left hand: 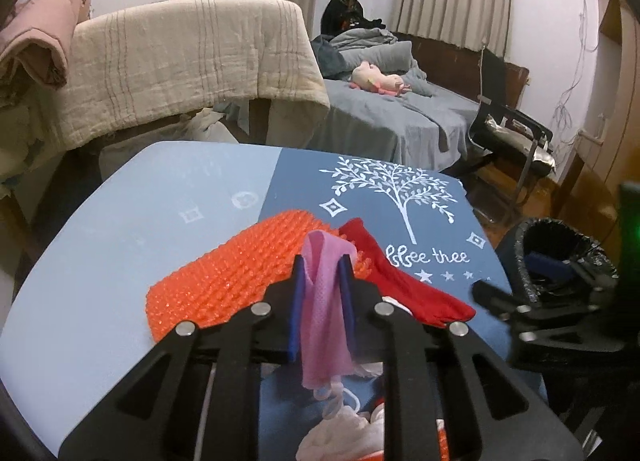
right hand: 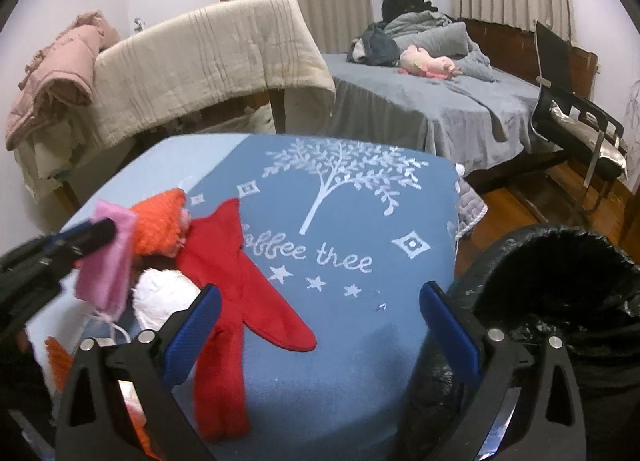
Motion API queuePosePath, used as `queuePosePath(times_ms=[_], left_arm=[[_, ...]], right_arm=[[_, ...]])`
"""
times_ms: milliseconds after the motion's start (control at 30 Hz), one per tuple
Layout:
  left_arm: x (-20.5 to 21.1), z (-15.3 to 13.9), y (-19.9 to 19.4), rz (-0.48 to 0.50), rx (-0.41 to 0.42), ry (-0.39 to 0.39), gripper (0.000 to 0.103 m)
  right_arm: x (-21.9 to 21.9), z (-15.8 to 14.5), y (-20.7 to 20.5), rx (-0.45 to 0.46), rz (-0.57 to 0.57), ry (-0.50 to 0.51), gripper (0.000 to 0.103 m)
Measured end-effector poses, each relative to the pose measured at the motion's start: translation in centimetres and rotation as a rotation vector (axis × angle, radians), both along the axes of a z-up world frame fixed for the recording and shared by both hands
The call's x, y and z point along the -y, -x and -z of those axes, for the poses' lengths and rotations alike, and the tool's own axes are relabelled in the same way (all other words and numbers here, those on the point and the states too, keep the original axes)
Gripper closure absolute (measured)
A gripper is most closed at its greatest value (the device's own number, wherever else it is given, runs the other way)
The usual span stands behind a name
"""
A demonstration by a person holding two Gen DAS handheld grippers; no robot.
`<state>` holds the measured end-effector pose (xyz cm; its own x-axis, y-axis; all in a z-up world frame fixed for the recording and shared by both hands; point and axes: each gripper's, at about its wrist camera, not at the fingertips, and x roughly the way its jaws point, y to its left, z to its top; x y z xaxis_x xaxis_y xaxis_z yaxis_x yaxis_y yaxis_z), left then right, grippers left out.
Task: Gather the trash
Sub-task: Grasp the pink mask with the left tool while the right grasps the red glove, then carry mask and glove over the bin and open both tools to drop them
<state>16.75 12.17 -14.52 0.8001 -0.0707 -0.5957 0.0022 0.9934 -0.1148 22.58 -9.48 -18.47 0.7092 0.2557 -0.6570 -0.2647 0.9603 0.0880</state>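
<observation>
My left gripper is shut on a pink mesh mask, which hangs between the blue pads with white loops dangling below. From the right wrist view the same mask sits in the left gripper above the table's left side. An orange bumpy piece, a red cloth and a white crumpled wad lie on the blue table cover. My right gripper stands open over the table's right edge, holding nothing. A black-lined bin stands just right of it.
A beige blanket draped over a rack stands behind the table. Farther back are a grey bed with a pink plush toy and a black chair on the wooden floor. The bin sits by the table's right edge.
</observation>
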Motion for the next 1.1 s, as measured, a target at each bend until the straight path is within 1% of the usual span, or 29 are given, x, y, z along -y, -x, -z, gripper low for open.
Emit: queuePosePath(times_ms=[233, 400, 433, 467, 500, 533, 567, 600, 667, 700, 733, 800, 900, 1100], left_arm=[[-0.3, 0.8, -0.1, 0.001, -0.027, 0.002, 0.087], [-0.5, 0.9, -0.2, -0.002, -0.027, -0.001, 0.087], [-0.6, 0.9, -0.3, -0.002, -0.027, 0.002, 0.087], [-0.7, 0.9, -0.3, -0.002, -0.027, 0.004, 0.087], [-0.8, 0.9, -0.3, -0.001, -0.028, 0.004, 0.087], [-0.8, 0.9, -0.4, 0.0, -0.029, 0.003, 0.087], [-0.8, 1.0, -0.4, 0.001, -0.03, 0.003, 0.087], [-0.9, 1.0, -0.3, 0.001, -0.032, 0.004, 0.087], [-0.9, 1.0, -0.3, 0.001, -0.035, 0.009, 0.087], [-1.0, 1.0, -0.2, 0.001, -0.035, 0.01, 0.087], [-1.0, 0.9, -0.2, 0.0, -0.033, 0.01, 0.087], [-1.0, 0.7, -0.1, -0.001, -0.026, 0.012, 0.087], [-0.9, -0.1, 0.2, 0.001, -0.009, 0.016, 0.088], [-0.2, -2.0, 0.7, 0.019, 0.035, 0.028, 0.088]], right_arm=[[-2.0, 1.8, -0.9, -0.073, -0.051, 0.018, 0.008], [-4.1, 2.4, -1.4, -0.111, -0.119, 0.027, 0.014], [-4.6, 2.6, -1.4, -0.122, -0.139, 0.038, 0.019], [-5.1, 2.8, -1.5, -0.132, -0.154, 0.041, 0.025], [-5.4, 2.9, -1.5, -0.14, -0.166, 0.038, 0.028], [-5.7, 2.9, -1.6, -0.14, -0.173, 0.032, 0.033], [-5.9, 2.8, -1.6, -0.142, -0.182, 0.021, 0.044], [-6.0, 2.8, -1.7, -0.149, -0.197, 0.009, 0.05], [-6.1, 2.8, -1.7, -0.153, -0.216, -0.006, 0.07], [-6.1, 2.8, -1.7, -0.159, -0.238, -0.027, 0.076], [-6.0, 2.7, -1.7, -0.171, -0.256, -0.052, 0.091], [-5.7, 2.3, -1.7, -0.177, -0.26, -0.088, 0.092], [-5.2, 0.8, -1.3, -0.137, -0.254, -0.106, 0.093], [-3.7, -3.3, -0.2, -0.039, -0.228, -0.146, 0.093]])
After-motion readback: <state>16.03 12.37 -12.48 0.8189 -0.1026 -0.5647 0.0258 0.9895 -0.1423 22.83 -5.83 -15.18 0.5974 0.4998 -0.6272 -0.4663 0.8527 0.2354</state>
